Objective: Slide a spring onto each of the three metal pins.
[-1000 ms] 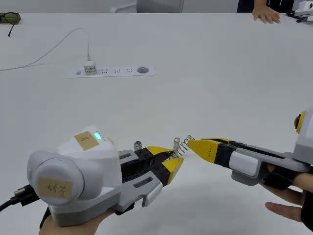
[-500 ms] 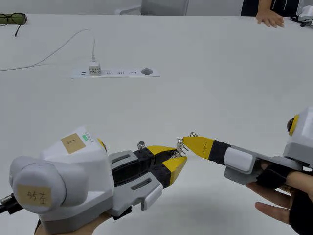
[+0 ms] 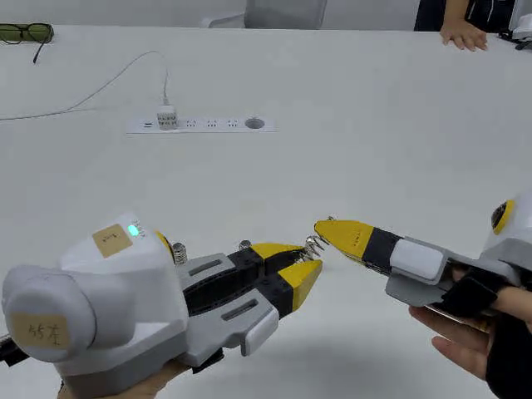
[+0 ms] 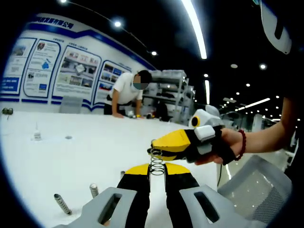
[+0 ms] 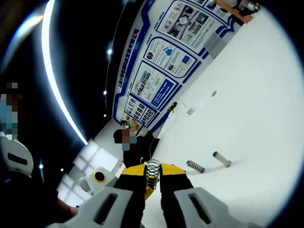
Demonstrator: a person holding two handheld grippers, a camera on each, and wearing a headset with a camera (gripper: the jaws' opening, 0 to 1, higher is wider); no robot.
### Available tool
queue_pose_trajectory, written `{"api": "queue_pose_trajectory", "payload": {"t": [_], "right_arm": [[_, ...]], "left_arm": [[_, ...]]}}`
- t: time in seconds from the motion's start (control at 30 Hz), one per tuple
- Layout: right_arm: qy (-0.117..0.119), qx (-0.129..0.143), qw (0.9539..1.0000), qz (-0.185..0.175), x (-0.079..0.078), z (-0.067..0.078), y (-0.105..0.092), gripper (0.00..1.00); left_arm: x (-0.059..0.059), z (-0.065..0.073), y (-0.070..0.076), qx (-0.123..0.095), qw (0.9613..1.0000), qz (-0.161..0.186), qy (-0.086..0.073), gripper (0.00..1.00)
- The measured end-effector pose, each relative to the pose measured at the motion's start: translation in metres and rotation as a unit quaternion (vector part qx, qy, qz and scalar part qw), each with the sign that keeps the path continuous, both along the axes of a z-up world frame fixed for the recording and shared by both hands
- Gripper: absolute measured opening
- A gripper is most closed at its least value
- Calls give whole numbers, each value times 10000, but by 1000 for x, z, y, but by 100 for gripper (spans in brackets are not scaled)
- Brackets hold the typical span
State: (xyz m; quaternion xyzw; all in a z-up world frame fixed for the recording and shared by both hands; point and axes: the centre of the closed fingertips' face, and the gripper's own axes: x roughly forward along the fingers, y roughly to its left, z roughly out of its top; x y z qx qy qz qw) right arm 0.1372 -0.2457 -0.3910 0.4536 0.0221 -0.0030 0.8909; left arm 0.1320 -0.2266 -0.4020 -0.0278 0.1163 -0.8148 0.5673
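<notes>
A small metal spring (image 3: pixel 314 245) stands between the two grippers' yellow tips. My left gripper (image 3: pixel 309 258) comes from the lower left and is shut on an upright metal pin, which the spring (image 4: pixel 156 166) now hides. My right gripper (image 3: pixel 321 227) reaches in from the right and is shut on the spring's top end (image 5: pixel 152 172). In the left gripper view the right gripper (image 4: pixel 154 148) sits just above the left gripper (image 4: pixel 156 169). Two more pins stand on the table behind the left gripper: one wrapped in a spring (image 3: pixel 179 252) and one bare (image 3: pixel 245 245).
The white table (image 3: pixel 349 133) carries a power strip (image 3: pixel 199 125) with a plugged cable at the back left and dark glasses (image 3: pixel 25 33) at the far left corner. A person's hand (image 3: pixel 465 35) rests on the far right edge.
The spring, earlier stretched slantwise from the pin's top to the right gripper, now sits lower over the pin. The right gripper has closed in on the left tips. The camera shifted.
</notes>
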Motion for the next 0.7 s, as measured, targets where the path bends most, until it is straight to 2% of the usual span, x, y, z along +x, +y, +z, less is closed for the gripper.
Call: {"api": "queue_pose_trajectory", "payload": {"t": [0.17, 0.23, 0.3, 0.37, 0.43, 0.57, 0.67, 0.7], "right_arm": [[27, -177, 9998, 53, 2, 2, 3, 11], [38, -265, 9996, 25, 2, 2, 1, 11], [35, -294, 9996, -27, 3, 3, -2, 11], [7, -331, 9994, -93, 3, 4, -5, 11], [13, -361, 9993, -138, 3, 5, -8, 11], [103, -625, 9978, -200, 2, 6, -14, 11], [311, -1025, 9937, -322, 1, 2, -23, 11], [408, -1266, 9905, -353, 1, 2, -26, 11]], "left_arm": [[0, -1, 1, 71, 10000, -1, 51, 11], [4, -2, 0, 67, 9999, 92, -108, 12], [5, -4, 1, 146, 9997, 113, -155, 11], [7, -7, 2, 186, 9993, 133, -297, 13], [8, -9, 4, 237, 9990, 132, -343, 13], [14, -13, 8, 354, 9982, 189, -453, 17], [21, -20, 13, 512, 9961, 239, -682, 17], [24, -23, 15, 577, 9949, 268, -780, 18]]}}
